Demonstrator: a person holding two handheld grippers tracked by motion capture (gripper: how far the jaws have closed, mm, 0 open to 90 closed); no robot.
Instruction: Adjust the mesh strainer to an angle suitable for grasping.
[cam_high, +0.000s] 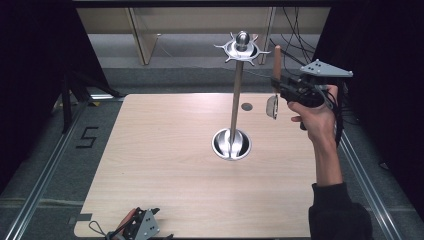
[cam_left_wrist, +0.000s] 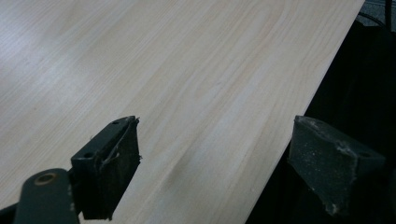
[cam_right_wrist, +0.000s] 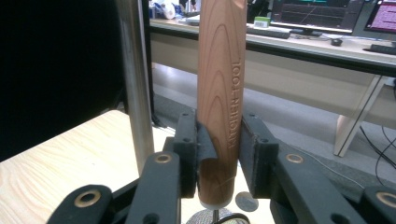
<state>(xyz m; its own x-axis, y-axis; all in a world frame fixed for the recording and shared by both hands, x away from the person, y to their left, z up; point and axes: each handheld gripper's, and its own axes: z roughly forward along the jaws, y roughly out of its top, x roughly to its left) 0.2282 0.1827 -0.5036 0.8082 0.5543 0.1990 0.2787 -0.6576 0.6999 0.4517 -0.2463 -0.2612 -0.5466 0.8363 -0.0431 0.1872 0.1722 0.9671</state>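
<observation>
Two grippers are at work over a pale wooden table (cam_high: 165, 170). In the high view the right gripper (cam_high: 278, 86), held up in a hand (cam_high: 316, 117) above the table's far right corner, has its fingers (cam_right_wrist: 256, 154) closed on the wooden handle of a small strainer (cam_high: 274, 80); the handle stands upright above the fingers and the round mesh head hangs just below them, clear of the table. In the right gripper view the handle (cam_right_wrist: 222, 93) rises straight between the two black pads, which press on it from either side (letters run lengthwise down the wood, and the mesh just peeks out beneath). Just left of the fingers in that view stands the steel pole (cam_right_wrist: 135, 84) of a utensil stand (cam_high: 236, 95), whose round base sits mid-table and whose hooked top ring is level with the handle's tip in the high view. The left gripper (cam_high: 142, 227) sits low at the table's near edge; in its own view its fingers (cam_left_wrist: 112, 168) stand wide apart, with only bare wood and the table's edge between them.
</observation>
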